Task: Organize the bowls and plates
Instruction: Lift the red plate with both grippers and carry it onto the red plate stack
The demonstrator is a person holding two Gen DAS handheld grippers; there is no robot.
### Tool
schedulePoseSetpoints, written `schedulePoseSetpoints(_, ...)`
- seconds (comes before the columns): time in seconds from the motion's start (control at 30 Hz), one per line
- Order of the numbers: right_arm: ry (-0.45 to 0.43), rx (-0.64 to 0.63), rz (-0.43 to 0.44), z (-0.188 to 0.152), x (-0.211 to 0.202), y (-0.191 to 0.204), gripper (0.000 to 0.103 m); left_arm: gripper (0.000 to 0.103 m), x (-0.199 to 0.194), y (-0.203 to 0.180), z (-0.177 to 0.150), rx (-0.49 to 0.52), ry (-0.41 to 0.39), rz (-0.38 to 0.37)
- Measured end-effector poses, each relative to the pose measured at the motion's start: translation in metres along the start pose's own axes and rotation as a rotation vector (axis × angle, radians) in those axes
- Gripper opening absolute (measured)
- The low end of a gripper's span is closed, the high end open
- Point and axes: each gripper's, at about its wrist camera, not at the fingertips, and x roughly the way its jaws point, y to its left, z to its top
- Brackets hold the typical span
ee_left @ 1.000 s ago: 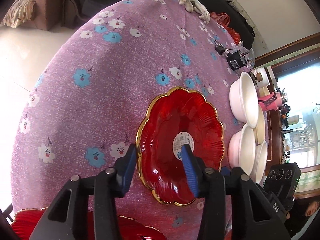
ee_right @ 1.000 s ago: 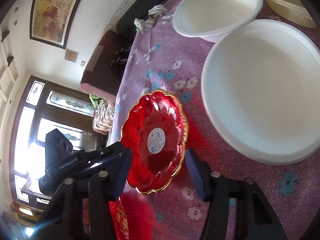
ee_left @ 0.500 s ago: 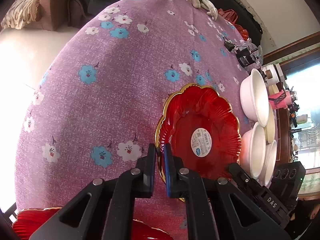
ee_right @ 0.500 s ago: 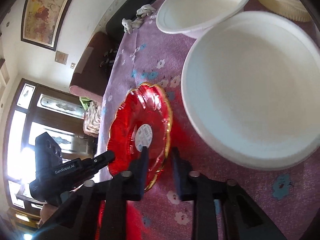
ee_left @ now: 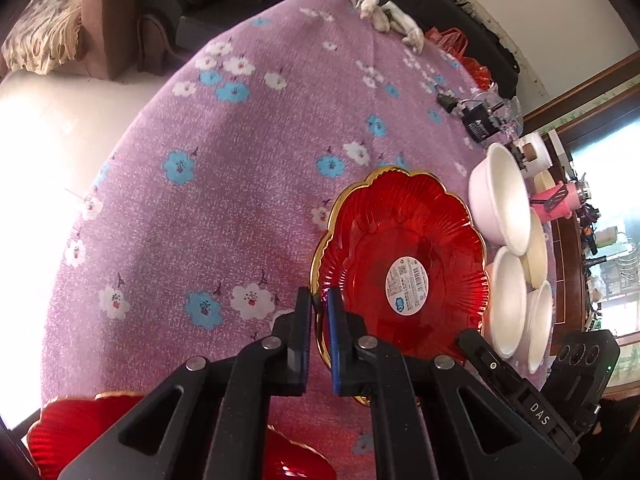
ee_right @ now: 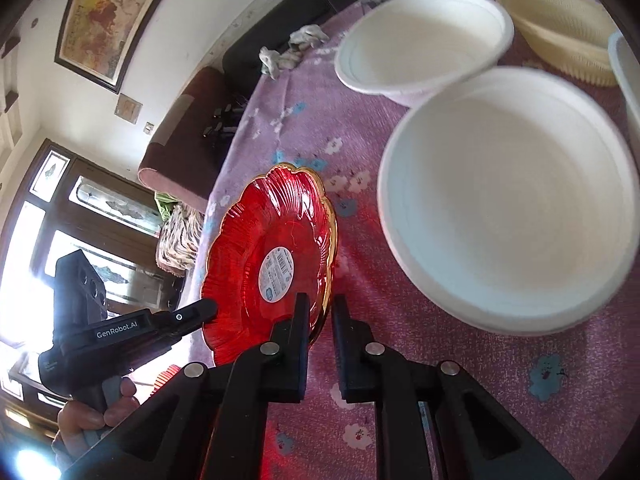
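Together, the left hand-held gripper (ee_left: 319, 334) and right hand-held gripper (ee_right: 320, 334) clench opposite edges of a red plate (ee_left: 404, 256), ribbed glass scalloped like a flower, gold-rimmed, with a round paper sticker at its centre. It sits on a surface (ee_left: 224, 184) draped in purple floral cloth. Smooth white bowls (ee_right: 512, 204) crowd just beside it; a ridged cream bowl (ee_right: 560, 20) lies beyond. More red plates (ee_left: 76, 428) show at the near edge.

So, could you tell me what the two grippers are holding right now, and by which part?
Both hold the red plate by its gold rim: the left gripper on one edge, the right gripper on the opposite edge, jaws closed on it.
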Motion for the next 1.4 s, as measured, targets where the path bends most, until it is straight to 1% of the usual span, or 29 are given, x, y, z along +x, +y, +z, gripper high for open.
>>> schedulePoseSetpoints(0.2,-0.028,-0.013,0.018,-0.005,-0.02,0.008,0.013,0.007,-0.024,-0.007,-0.012,0.012,-0.046,-0.021)
schedulePoseSetpoints(0.4,-0.058,-0.042,0.042,-0.015,-0.043,0.022,0.012,0.007,-0.059,-0.013,-0.034,0.022,-0.1,-0.041)
schedulePoseSetpoints(0.5,-0.068,-0.067,0.058,-0.025,-0.057,0.032,0.012,0.007,-0.08,-0.015,-0.05,0.038,-0.135,-0.034)
schedulePoseSetpoints(0.67,-0.059,-0.115,0.096,-0.047,-0.073,0.052,0.012,0.007,-0.118,-0.003,-0.081,0.048,-0.182,-0.006)
schedulePoseSetpoints(0.83,-0.02,-0.168,0.129,-0.073,-0.073,0.074,0.012,0.008,-0.146,0.015,-0.113,0.037,-0.219,0.04)
schedulePoseSetpoints(1.0,0.028,-0.224,0.14,-0.099,-0.065,0.094,0.012,0.008,-0.164,0.042,-0.142,0.01,-0.23,0.08)
schedulePoseSetpoints(1.13,0.092,-0.259,0.137,-0.123,-0.049,0.104,0.012,0.008,-0.164,0.066,-0.159,-0.02,-0.216,0.117)
schedulePoseSetpoints(1.23,0.14,-0.277,0.122,-0.135,-0.032,0.107,0.012,0.008,-0.16,0.084,-0.167,-0.047,-0.194,0.135)
schedulePoseSetpoints(1.4,0.214,-0.292,0.092,-0.147,-0.001,0.109,0.012,0.008,-0.149,0.104,-0.172,-0.08,-0.153,0.162)
